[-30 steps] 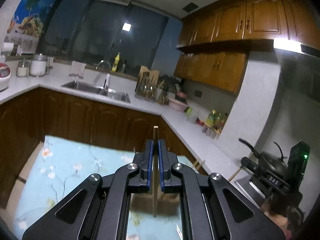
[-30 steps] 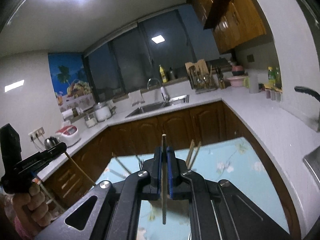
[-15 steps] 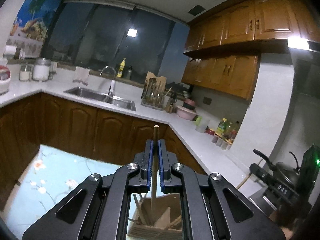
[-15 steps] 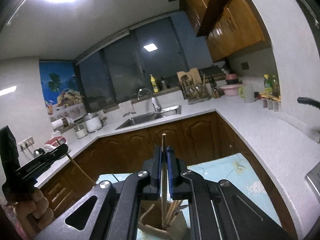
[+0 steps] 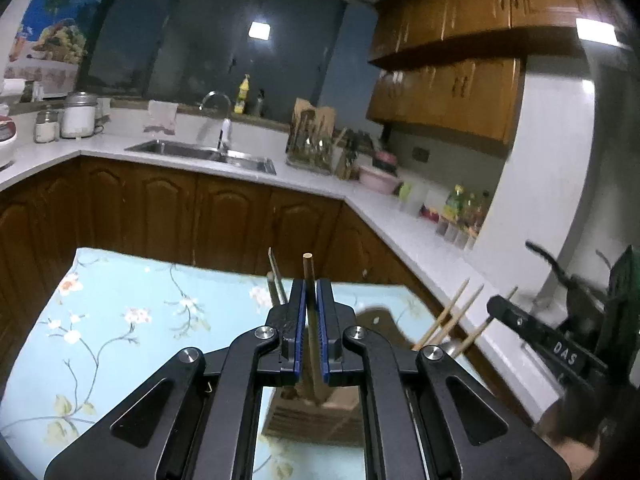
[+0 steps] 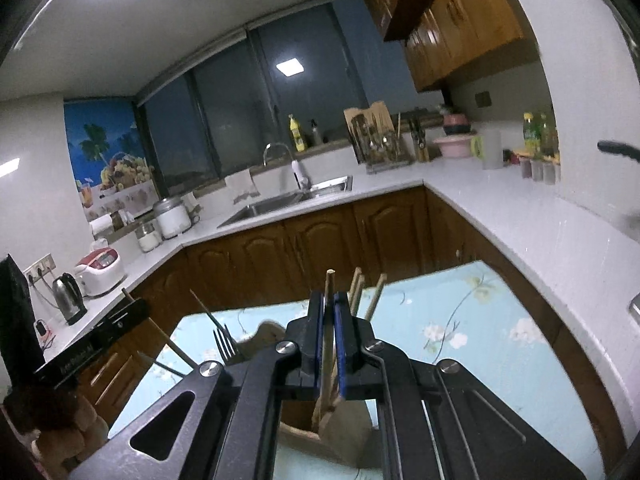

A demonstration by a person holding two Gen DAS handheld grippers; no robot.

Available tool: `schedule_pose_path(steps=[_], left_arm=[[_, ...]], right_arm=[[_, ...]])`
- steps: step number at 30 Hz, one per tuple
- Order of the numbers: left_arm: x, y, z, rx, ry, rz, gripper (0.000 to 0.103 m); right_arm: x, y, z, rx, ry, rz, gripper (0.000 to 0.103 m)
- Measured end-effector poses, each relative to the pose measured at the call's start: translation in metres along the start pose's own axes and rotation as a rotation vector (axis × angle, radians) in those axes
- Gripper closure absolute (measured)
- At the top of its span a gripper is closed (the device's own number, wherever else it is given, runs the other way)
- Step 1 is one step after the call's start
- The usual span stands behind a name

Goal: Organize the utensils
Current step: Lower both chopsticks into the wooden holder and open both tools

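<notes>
Left wrist view: a wooden chopstick (image 5: pixel 310 320) stands upright between the blue pads of the left gripper (image 5: pixel 311 336), its blunt top poking above the fingers, its lower end reaching down toward a wooden utensil holder (image 5: pixel 316 420) seen below through the gap in the gripper frame. Whether the tip sits inside the holder cannot be told. Jaws clenched on the chopstick. A metal utensil handle (image 5: pixel 276 276) rises just left of the fingers. Further right, several chopstick ends (image 5: pixel 452 316) fan out at a slant.

Right wrist view: a second chopstick (image 6: pixel 328 332) is clamped upright in the right gripper (image 6: pixel 328 344), jaws closed on it. Its lower end drops into the open top of the holder (image 6: pixel 320 436) beneath. More chopsticks (image 6: pixel 368 292) lean just right of the fingers; a fork (image 6: pixel 225 344) stands tines-up to the left.

The holder rests on a light blue floral cloth (image 5: pixel 120 320) covering the table. The other gripper's black body shows at each view's edge, low right (image 5: pixel 560 356) in the left view, low left in the right view.

Surroundings: white L-shaped countertop (image 6: pixel 500 208) over dark wood cabinets, steel sink (image 6: pixel 280 204) with faucet under a dark window, rice cooker (image 6: pixel 100 268) and kettle (image 6: pixel 70 300) on the left run, pink bowl (image 6: pixel 456 146) at the far corner.
</notes>
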State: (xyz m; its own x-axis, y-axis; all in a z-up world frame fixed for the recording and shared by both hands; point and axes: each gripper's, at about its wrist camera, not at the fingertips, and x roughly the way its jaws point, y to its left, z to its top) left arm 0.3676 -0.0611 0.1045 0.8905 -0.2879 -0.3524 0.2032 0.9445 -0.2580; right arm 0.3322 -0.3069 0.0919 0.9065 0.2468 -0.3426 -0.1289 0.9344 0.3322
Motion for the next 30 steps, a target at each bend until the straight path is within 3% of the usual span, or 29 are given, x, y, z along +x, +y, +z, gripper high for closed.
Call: schedule_pose_path(steps=[5,17,22,26,30], left_arm=[[0.003,0.001,-0.009,0.013,0.034,0.0,0.097],[0.008,-0.001,-0.008,0.022,0.065,-0.006,0.097],[0.004,-0.002,-0.009,0.006,0.075,-0.019,0.096],[-0.007,-0.007,-0.008,0.012,0.061,-0.024,0.082],[-0.024,-0.009,-0.008,0.007,0.037,-0.019,0.07]], right_arm=[[0.014,-0.005,-0.011,0.024,0.068,0.001,0.097],[0.014,-0.007,-0.01,0.045,0.077,0.004,0.097],[0.01,-0.009,-0.01,0.05,0.069,0.015,0.09],[-0.004,-0.01,-0.007,0.063,0.037,0.029,0.059],[-0.019,-0.013,-0.004,0.083,0.011,0.036,0.051]])
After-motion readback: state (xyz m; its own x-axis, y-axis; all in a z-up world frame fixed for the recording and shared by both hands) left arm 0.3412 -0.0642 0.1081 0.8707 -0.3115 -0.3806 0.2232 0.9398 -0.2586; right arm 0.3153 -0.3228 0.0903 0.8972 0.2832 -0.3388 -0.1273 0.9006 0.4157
